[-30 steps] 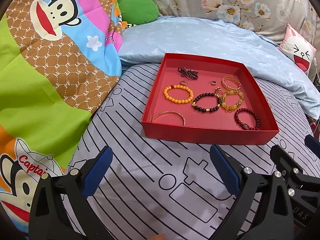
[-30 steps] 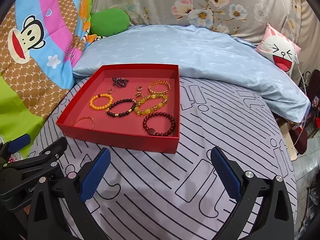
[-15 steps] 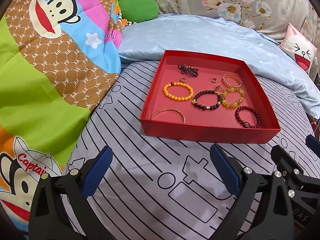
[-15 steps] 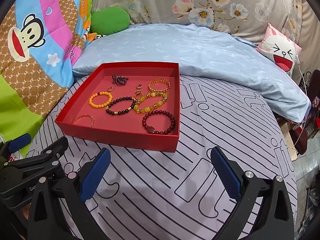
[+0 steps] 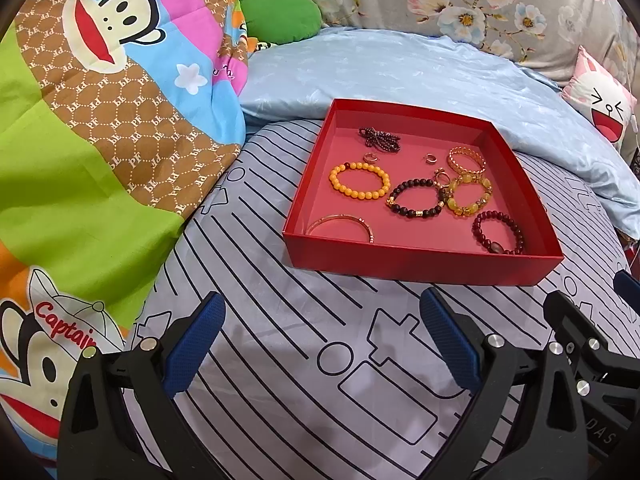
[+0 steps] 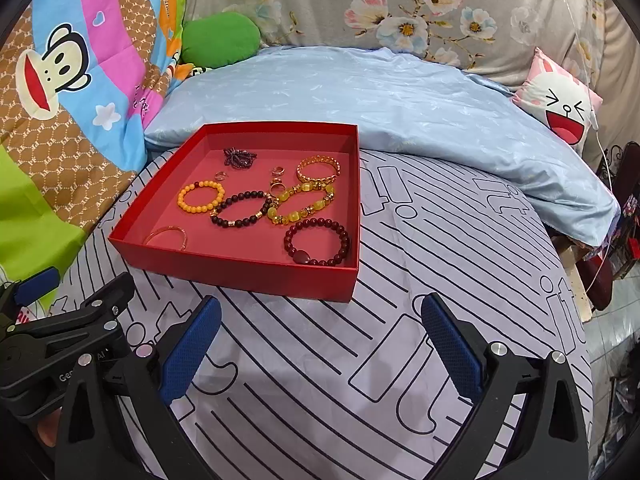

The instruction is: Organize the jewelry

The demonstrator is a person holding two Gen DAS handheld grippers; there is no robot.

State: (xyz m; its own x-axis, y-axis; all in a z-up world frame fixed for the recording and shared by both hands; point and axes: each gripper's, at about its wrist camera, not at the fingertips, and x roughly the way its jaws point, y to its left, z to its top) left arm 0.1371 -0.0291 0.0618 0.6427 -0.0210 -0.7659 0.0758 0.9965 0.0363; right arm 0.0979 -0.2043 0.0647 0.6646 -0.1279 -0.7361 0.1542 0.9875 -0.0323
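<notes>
Both claws spread, empty: left claw (image 5: 320, 344), right claw (image 6: 320, 340). Tray (image 6: 240, 270) ahead; the right claw probably nearer.

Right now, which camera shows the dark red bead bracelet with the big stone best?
The right wrist view: the dark red bracelet lies whole near the red box front corner, stone facing the camera. In the left wrist view, the bracelet sits partly behind the box's front wall.
</notes>
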